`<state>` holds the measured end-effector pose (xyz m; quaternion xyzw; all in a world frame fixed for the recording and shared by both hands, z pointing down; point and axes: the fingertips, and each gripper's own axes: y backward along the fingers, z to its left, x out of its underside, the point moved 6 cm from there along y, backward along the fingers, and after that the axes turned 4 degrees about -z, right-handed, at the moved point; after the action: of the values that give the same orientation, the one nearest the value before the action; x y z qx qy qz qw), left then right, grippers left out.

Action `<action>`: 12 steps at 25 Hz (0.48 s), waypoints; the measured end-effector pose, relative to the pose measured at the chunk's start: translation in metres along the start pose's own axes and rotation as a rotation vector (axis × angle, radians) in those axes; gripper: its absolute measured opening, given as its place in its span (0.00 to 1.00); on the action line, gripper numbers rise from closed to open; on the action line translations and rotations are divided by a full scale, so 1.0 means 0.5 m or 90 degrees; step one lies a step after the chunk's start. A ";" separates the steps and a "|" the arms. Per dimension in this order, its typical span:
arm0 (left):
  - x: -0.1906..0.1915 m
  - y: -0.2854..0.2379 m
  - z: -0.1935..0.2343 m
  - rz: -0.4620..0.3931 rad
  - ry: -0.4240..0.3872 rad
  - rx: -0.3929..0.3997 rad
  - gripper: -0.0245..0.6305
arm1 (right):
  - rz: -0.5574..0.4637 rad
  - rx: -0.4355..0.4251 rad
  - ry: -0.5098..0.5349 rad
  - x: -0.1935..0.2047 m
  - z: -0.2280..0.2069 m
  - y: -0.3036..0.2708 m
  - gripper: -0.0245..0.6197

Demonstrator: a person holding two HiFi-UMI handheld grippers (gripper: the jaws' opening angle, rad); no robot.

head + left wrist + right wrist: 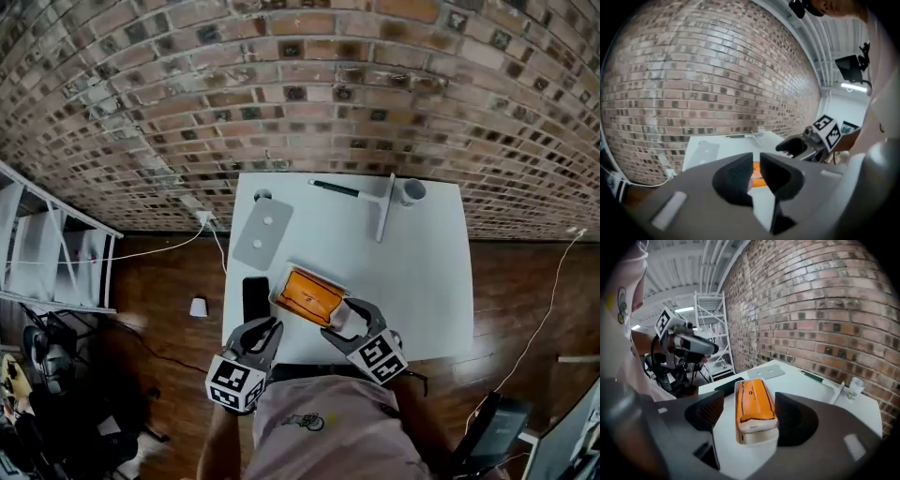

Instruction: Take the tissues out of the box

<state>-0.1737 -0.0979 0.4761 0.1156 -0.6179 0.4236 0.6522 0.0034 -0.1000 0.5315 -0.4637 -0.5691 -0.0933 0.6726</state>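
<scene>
Between jaws of right gripper [747, 417]: near end of white rectangular box [755, 436] holding orange tissue pack [754, 401]
Right gripper: jaws wide apart, gripping nothing
Left gripper [756, 171]: left of box, narrowly parted, empty

Makeshift lab or workshop: a bare brick wall [300, 84] at twelve o'clock, a white desk [422, 272], a metal shelving rack [47, 253] at nine o'clock, cables [544, 309] trailing over the wood floor [159, 281].

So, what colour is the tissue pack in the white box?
The tissue pack is orange with thin dark lines; the right gripper view shows it best.
</scene>
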 end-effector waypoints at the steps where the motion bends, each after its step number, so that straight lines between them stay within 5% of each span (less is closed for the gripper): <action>1: -0.004 -0.017 0.022 0.005 0.001 0.022 0.11 | 0.038 -0.001 0.015 -0.007 -0.008 -0.038 0.59; 5: -0.003 -0.053 0.103 0.019 0.009 0.044 0.10 | 0.156 -0.030 0.066 -0.014 -0.032 -0.143 0.61; 12: 0.049 -0.038 0.197 0.029 0.170 0.023 0.08 | 0.333 -0.082 0.091 0.031 -0.043 -0.240 0.61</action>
<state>-0.2334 -0.1659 0.5258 0.0554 -0.5203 0.4609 0.7168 -0.0553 -0.1761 0.6084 -0.6290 -0.3738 0.0154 0.6814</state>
